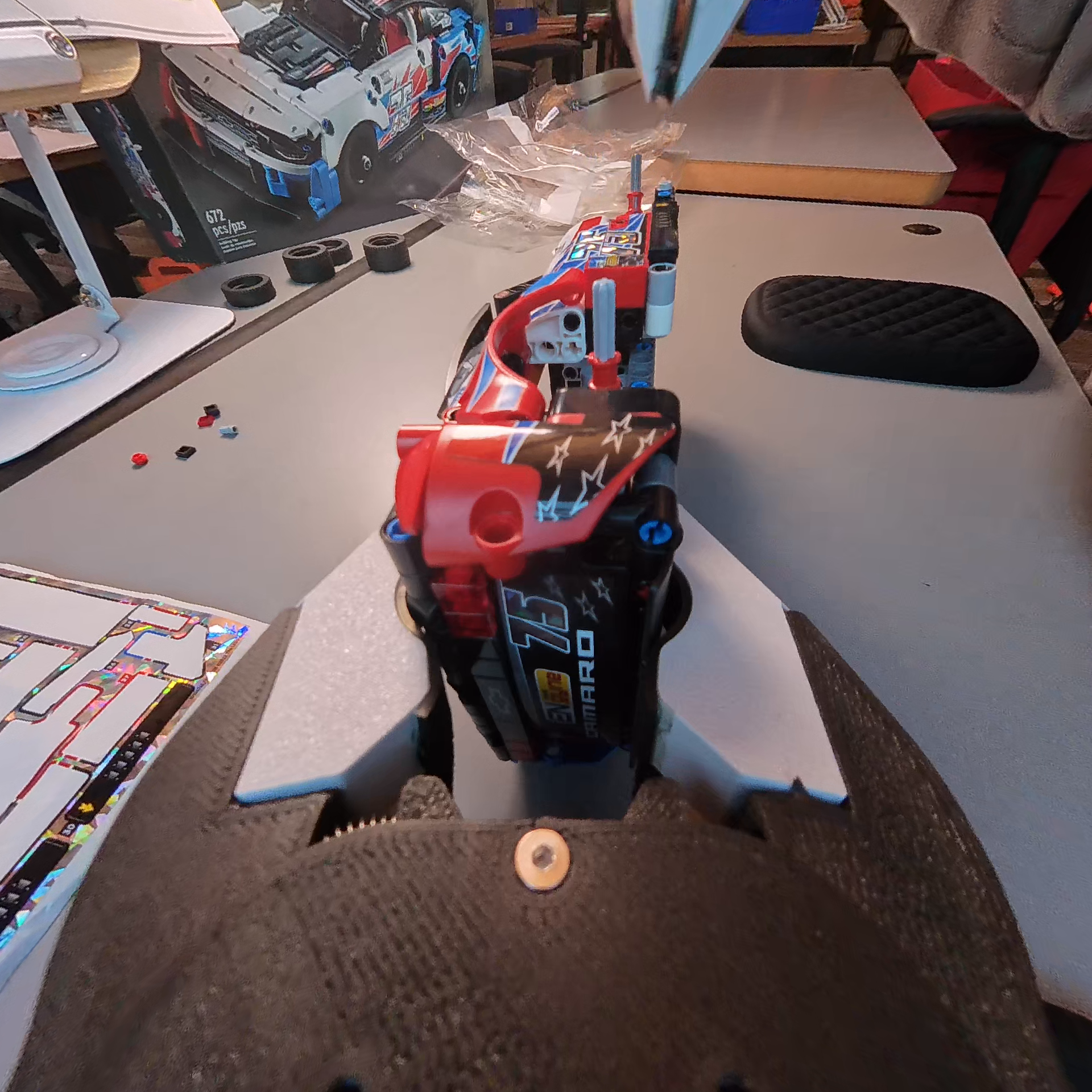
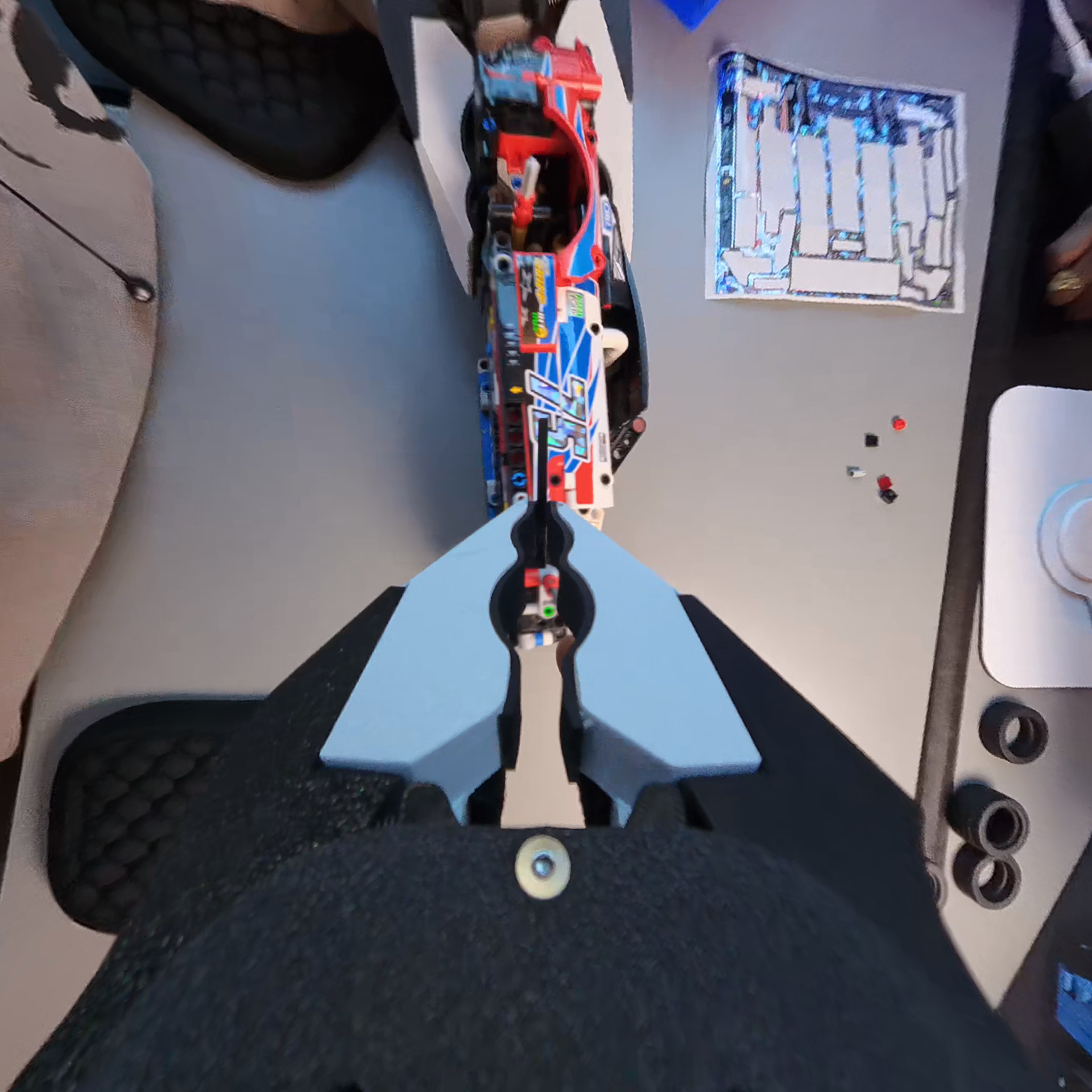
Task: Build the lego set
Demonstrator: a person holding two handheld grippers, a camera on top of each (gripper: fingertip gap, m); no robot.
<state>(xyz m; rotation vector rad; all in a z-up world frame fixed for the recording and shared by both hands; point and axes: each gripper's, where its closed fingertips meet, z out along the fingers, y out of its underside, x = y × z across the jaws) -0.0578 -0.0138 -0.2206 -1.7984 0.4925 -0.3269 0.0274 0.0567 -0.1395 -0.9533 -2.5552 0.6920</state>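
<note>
My left gripper [image 1: 532,591] is shut on the rear of the part-built lego car [image 1: 567,449], a red, black and blue body with stickers. It holds the car on its side, pointing away over the grey table [image 1: 827,473]. In the right wrist view the car [image 2: 567,354] runs from my right gripper [image 2: 540,511] up to the left gripper's finger [image 2: 434,118]. The right gripper is shut on a thin black axle [image 2: 540,461], whose tip lies against the car's side near its front end. The right gripper also shows at the top of the left wrist view [image 1: 668,59].
Several black tyres [image 1: 307,263] [image 2: 998,821] and a few small loose parts [image 1: 204,419] [image 2: 883,484] lie on the table. A shiny sticker sheet [image 1: 88,709] [image 2: 827,177], the set's box [image 1: 295,118], empty plastic bags [image 1: 532,159], a black pad [image 1: 886,331] and a white lamp base [image 1: 59,354] surround the work area. One gripper's finger ends stand about 15 cm off the other's.
</note>
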